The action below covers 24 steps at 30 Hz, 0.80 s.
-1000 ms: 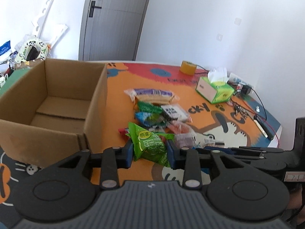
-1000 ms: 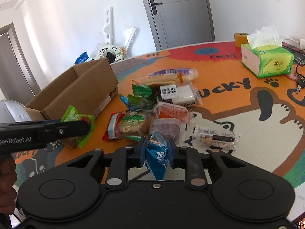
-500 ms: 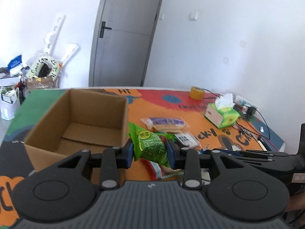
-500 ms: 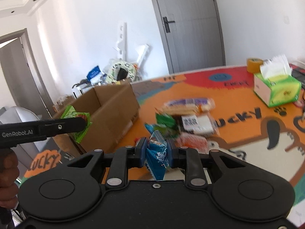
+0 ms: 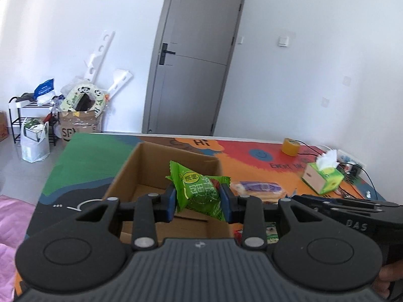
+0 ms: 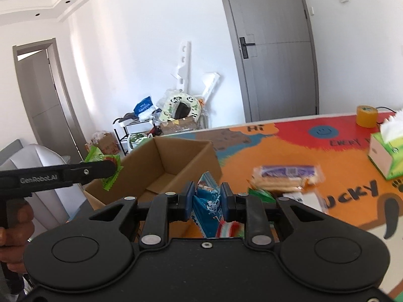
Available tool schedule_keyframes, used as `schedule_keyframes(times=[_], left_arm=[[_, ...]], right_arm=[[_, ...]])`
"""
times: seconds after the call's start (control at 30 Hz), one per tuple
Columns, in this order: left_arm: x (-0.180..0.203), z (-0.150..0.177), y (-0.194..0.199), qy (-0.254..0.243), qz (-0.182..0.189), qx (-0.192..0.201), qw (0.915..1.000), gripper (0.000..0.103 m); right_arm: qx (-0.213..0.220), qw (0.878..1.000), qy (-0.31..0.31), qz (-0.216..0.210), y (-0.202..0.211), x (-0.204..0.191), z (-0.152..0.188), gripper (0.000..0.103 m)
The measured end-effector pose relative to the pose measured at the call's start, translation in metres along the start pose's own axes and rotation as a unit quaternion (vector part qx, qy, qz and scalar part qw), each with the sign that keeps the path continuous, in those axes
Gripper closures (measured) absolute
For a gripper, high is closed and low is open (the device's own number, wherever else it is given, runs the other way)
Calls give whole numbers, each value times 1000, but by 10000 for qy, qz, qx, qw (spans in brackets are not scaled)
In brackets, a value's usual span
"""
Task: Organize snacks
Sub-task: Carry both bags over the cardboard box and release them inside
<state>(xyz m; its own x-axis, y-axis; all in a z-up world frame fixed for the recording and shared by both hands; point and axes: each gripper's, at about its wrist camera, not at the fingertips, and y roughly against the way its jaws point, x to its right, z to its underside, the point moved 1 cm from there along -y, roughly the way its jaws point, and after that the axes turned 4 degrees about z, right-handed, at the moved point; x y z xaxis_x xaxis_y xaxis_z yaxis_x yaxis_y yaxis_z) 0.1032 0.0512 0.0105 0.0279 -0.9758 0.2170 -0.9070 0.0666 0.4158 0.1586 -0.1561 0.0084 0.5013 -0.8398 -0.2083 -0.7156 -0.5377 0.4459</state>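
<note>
My left gripper [image 5: 197, 201] is shut on a green snack packet [image 5: 199, 192] and holds it above the near edge of the open cardboard box [image 5: 151, 173]. In the right wrist view the left gripper [image 6: 105, 170] and the green snack packet [image 6: 108, 166] hang over the box's left rim. My right gripper [image 6: 207, 201] is shut on a blue snack packet [image 6: 209, 209], raised beside the box [image 6: 176, 161], near its right wall. A purple biscuit pack [image 6: 284, 176] and other snacks lie on the orange table mat [image 6: 252, 156] to the right.
A green tissue box [image 6: 385, 156] and a yellow tape roll [image 6: 366, 115] stand at the mat's far right. The right gripper's body [image 5: 352, 214] is at the right in the left wrist view. Clutter and a shelf [image 6: 141, 123] stand by the wall.
Both grippers have risen and moved left toward the box, each still holding its packet. The snack pile has dropped low and right in both views.
</note>
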Motion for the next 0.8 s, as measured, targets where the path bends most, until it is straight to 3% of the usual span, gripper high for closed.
schedule_keyframes(times=[0.8], left_arm=[[-54,-11,-32,581,-209,-208,9979,65]], right_arm=[[162,9995,62,-281,-44,-43,-27,80]])
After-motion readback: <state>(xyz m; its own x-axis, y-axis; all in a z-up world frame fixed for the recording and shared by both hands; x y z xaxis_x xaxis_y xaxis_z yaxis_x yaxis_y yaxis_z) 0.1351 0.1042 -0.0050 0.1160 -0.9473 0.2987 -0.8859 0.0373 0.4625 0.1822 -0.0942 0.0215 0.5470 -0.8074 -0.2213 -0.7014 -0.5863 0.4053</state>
